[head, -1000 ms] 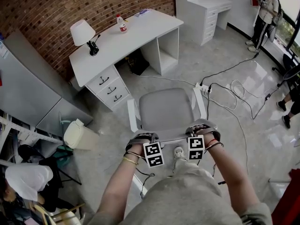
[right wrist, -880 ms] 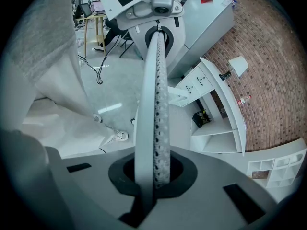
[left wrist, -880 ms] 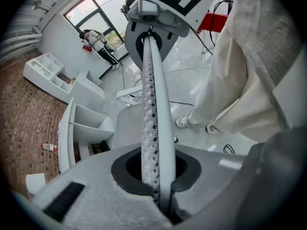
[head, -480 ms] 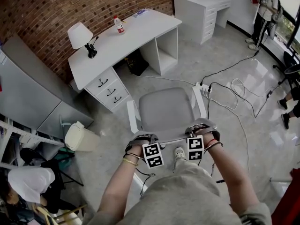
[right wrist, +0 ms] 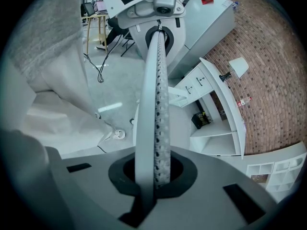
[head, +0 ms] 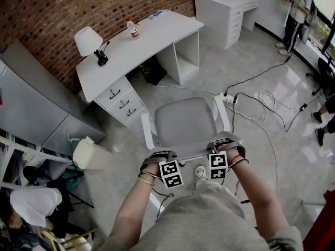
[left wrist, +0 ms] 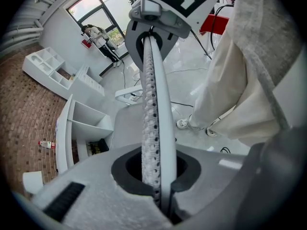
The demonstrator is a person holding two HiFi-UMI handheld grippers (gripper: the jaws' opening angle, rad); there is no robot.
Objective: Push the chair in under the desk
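Observation:
A chair with a grey seat (head: 186, 122) and white armrests stands on the floor, facing the white desk (head: 141, 43) with a gap of floor between them. Both grippers clamp the top edge of its backrest. My left gripper (head: 158, 155) is shut on the backrest near its left end, and my right gripper (head: 224, 140) is shut on it near its right end. In the left gripper view the perforated backrest edge (left wrist: 153, 104) runs up between the closed jaws of the left gripper (left wrist: 156, 176). The right gripper view shows the same backrest edge (right wrist: 158, 104) between the jaws of the right gripper (right wrist: 152, 176).
On the desk stand a lamp (head: 90, 40) and a bottle (head: 134, 28), with a dark bag (head: 153, 69) in the knee space. A pale bin (head: 89, 152) sits at the left. A power strip with cables (head: 229, 99) lies right of the chair. A person (head: 296, 14) stands far right.
The head camera has shifted slightly. The chair and both grippers stay where they were, still clamped on the backrest.

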